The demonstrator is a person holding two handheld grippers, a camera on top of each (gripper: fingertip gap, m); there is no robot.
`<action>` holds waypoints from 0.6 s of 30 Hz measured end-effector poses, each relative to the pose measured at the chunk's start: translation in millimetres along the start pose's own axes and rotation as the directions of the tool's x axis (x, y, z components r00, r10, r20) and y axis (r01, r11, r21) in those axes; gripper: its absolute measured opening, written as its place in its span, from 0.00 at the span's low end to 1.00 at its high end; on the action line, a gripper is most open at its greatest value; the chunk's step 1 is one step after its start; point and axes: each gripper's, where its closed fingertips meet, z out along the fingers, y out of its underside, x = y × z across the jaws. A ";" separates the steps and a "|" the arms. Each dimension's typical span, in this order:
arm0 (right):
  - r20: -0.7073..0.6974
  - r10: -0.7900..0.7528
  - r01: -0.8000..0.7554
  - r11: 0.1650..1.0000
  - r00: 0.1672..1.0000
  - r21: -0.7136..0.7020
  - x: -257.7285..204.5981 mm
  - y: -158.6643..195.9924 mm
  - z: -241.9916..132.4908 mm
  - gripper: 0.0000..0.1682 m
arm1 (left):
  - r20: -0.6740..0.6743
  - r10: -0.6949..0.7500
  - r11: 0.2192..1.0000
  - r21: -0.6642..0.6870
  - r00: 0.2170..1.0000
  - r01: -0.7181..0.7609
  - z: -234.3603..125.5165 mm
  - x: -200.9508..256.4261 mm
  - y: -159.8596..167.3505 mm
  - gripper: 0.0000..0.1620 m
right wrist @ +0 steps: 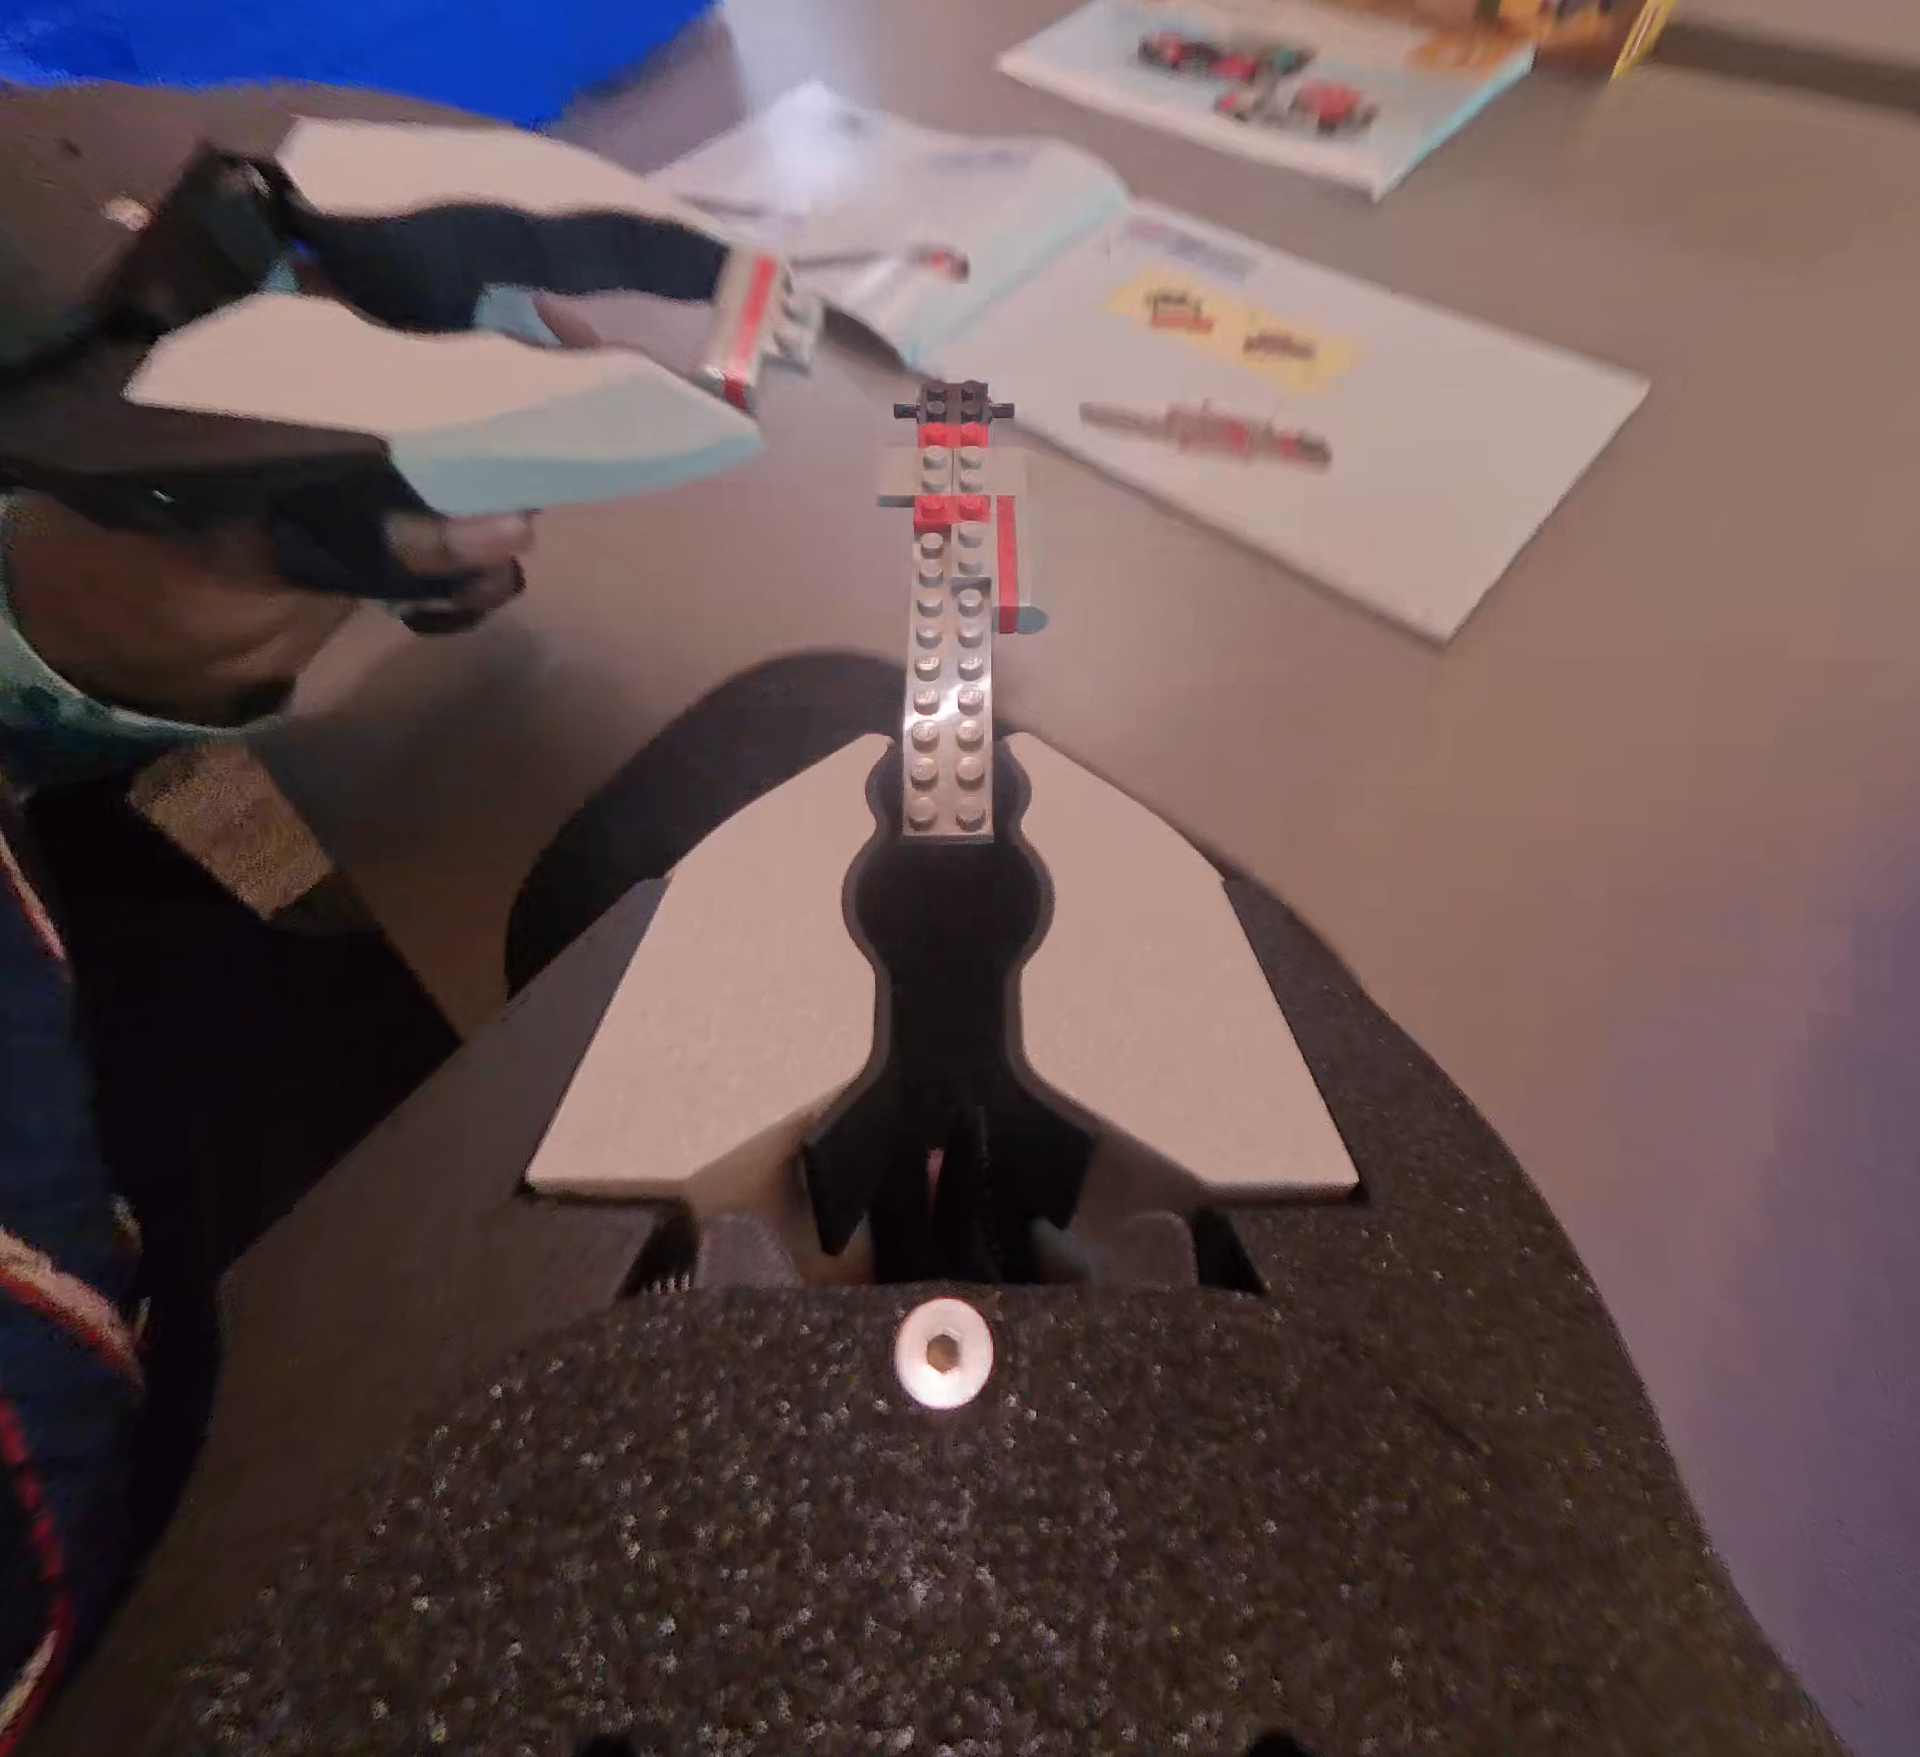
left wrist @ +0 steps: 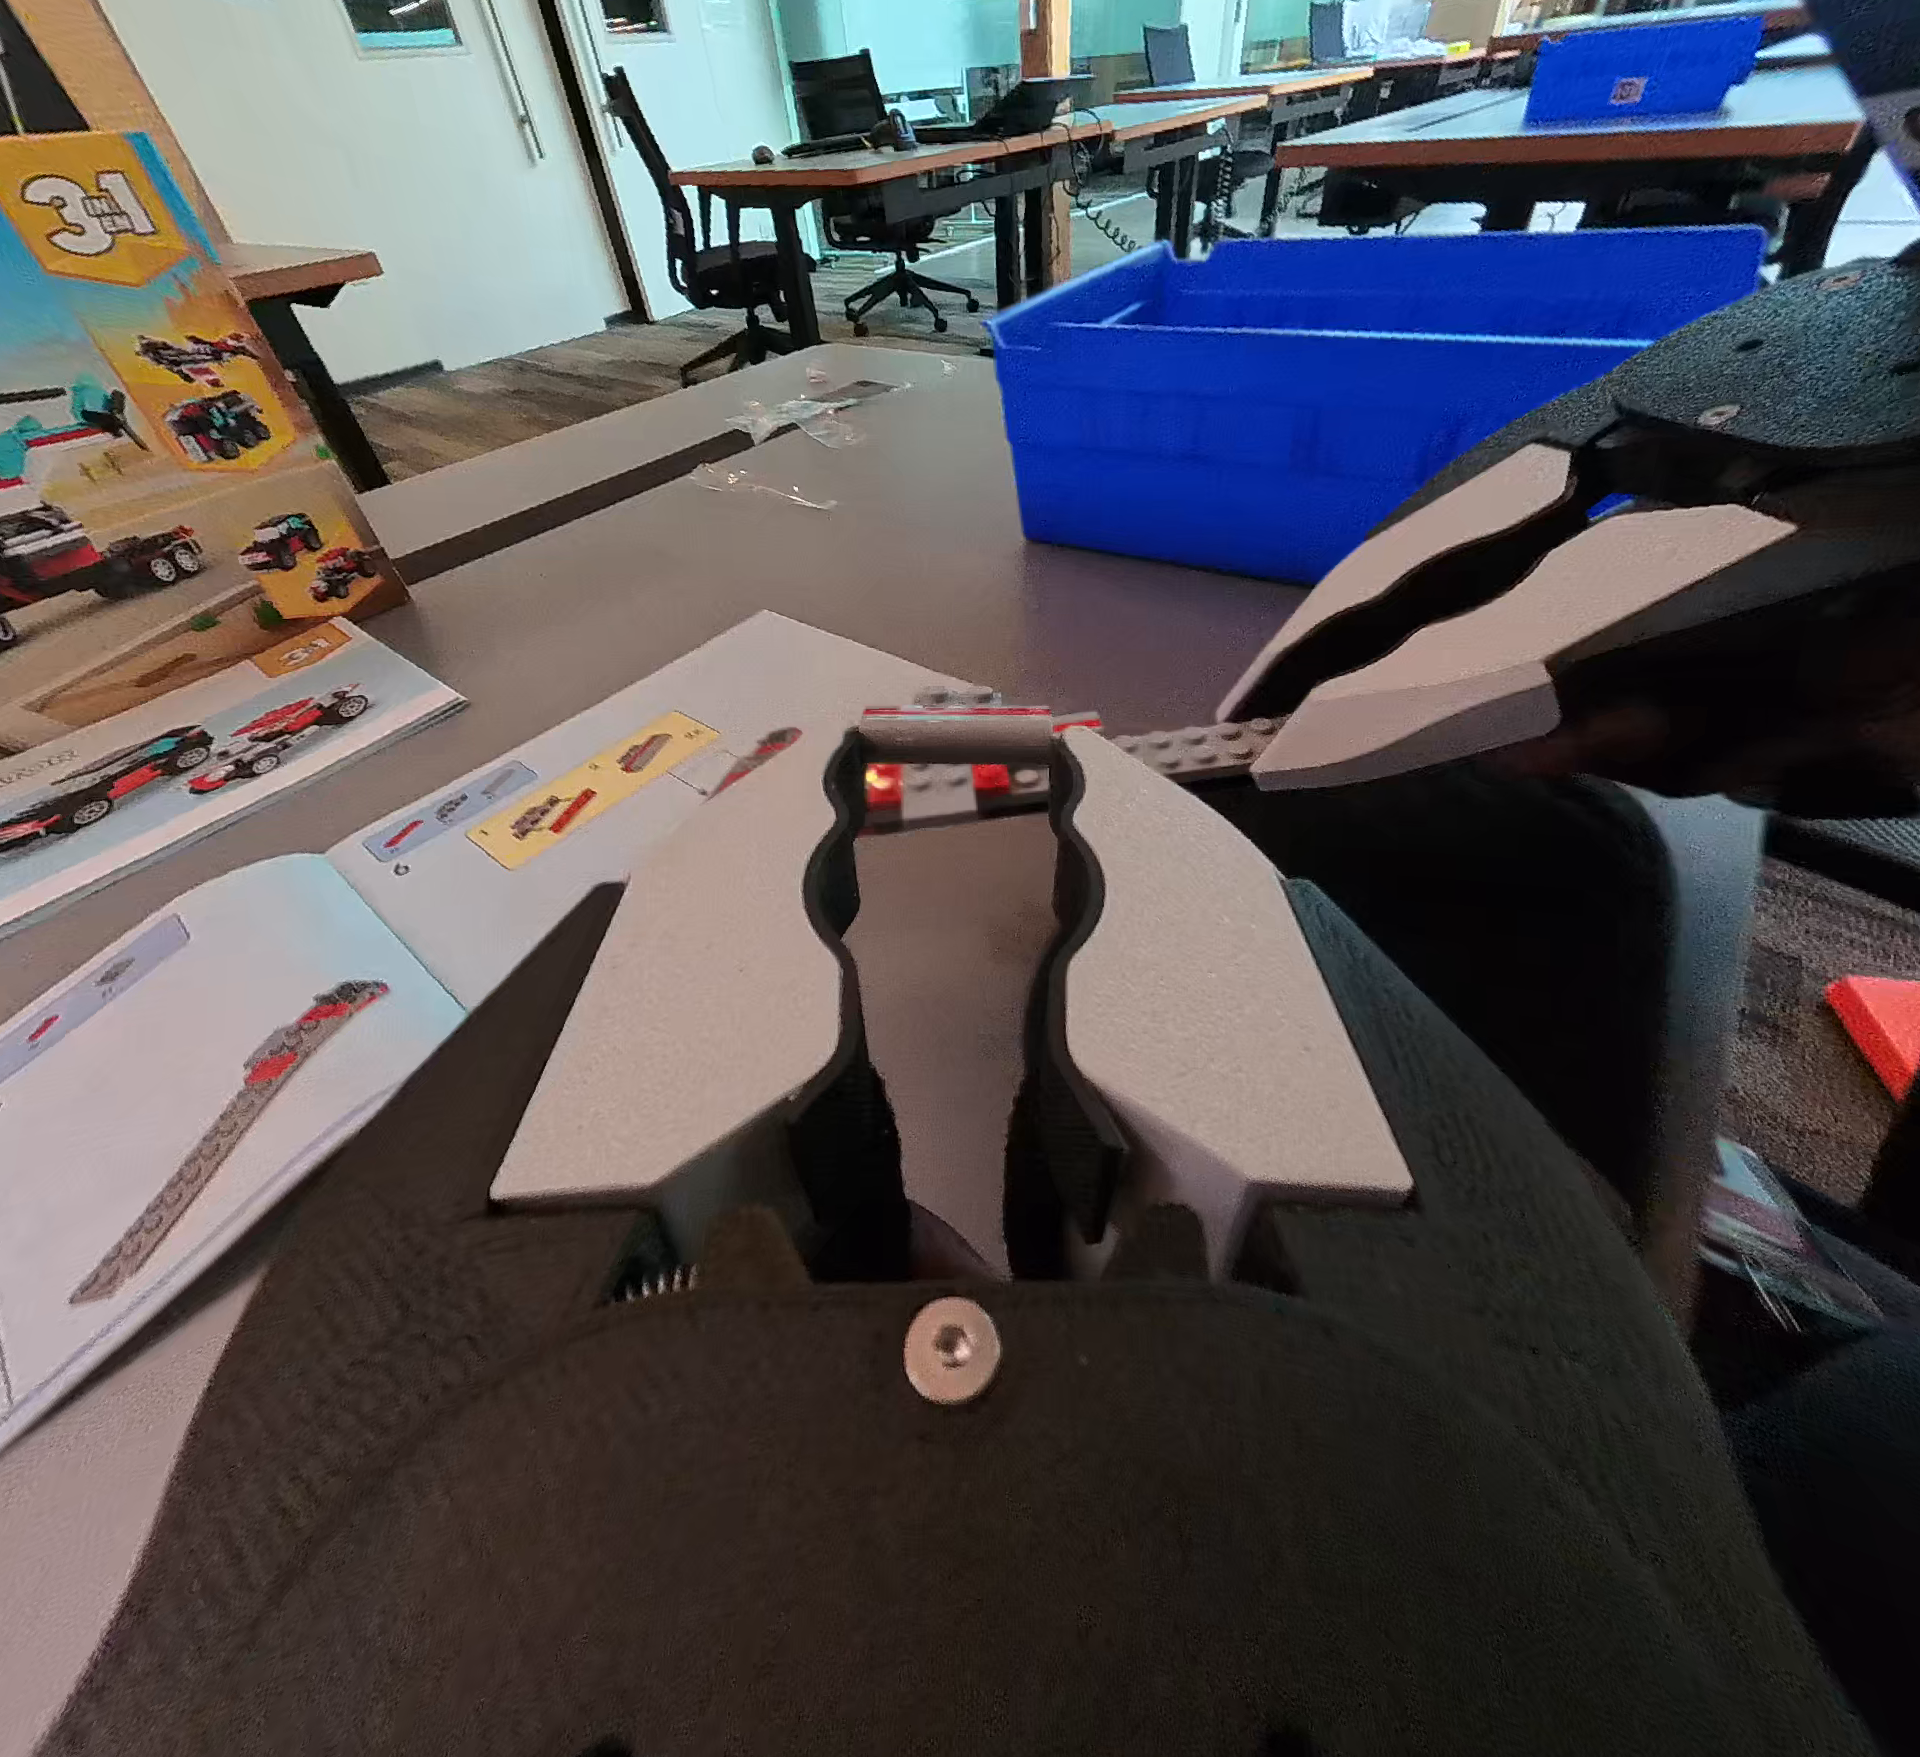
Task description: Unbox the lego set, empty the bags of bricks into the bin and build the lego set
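Note:
My left gripper (left wrist: pixel 956 767) is shut on a small grey and red brick assembly (left wrist: pixel 961 788), held above the open instruction booklet (left wrist: pixel 312 928). My right gripper (right wrist: pixel 948 772) is shut on the near end of a long grey studded plate (right wrist: pixel 951 699) with red, grey and black bricks on its far end. In the left wrist view the right gripper (left wrist: pixel 1257 741) comes in from the right with the plate (left wrist: pixel 1184 751) pointing at the small assembly. In the right wrist view the left gripper (right wrist: pixel 743 357) holds its assembly (right wrist: pixel 758 325) just left of the plate's far end, apart from it.
A blue bin (left wrist: pixel 1299 419) stands at the back right of the grey table (left wrist: pixel 914 544). The lego box (left wrist: pixel 156 419) stands at the left, a second booklet (left wrist: pixel 208 751) before it. Empty clear bags (left wrist: pixel 800 424) lie beyond. A red item (left wrist: pixel 1881 1032) lies on the floor.

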 end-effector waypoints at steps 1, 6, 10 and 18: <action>-0.003 0.007 -0.007 1.000 1.000 -0.025 -3.6 10.0 -3.8 0.10 | -0.003 0.009 1.000 -0.007 1.000 -0.009 -5.0 6.4 2.7 0.21; 0.054 0.065 -0.057 0.988 0.996 -0.141 -23.1 43.4 -12.2 0.10 | -0.028 0.033 0.999 -0.024 0.999 -0.034 -19.5 26.3 12.4 0.21; 0.265 0.090 -0.049 0.987 0.960 -0.156 -23.8 18.6 -17.2 0.27 | -0.060 -0.001 1.000 -0.031 0.998 0.000 -22.3 26.9 13.0 0.21; 0.545 0.181 0.039 0.930 0.819 -0.366 -15.2 13.0 21.3 0.15 | -0.150 -0.012 0.992 -0.129 0.989 -0.008 -23.1 36.9 26.4 0.21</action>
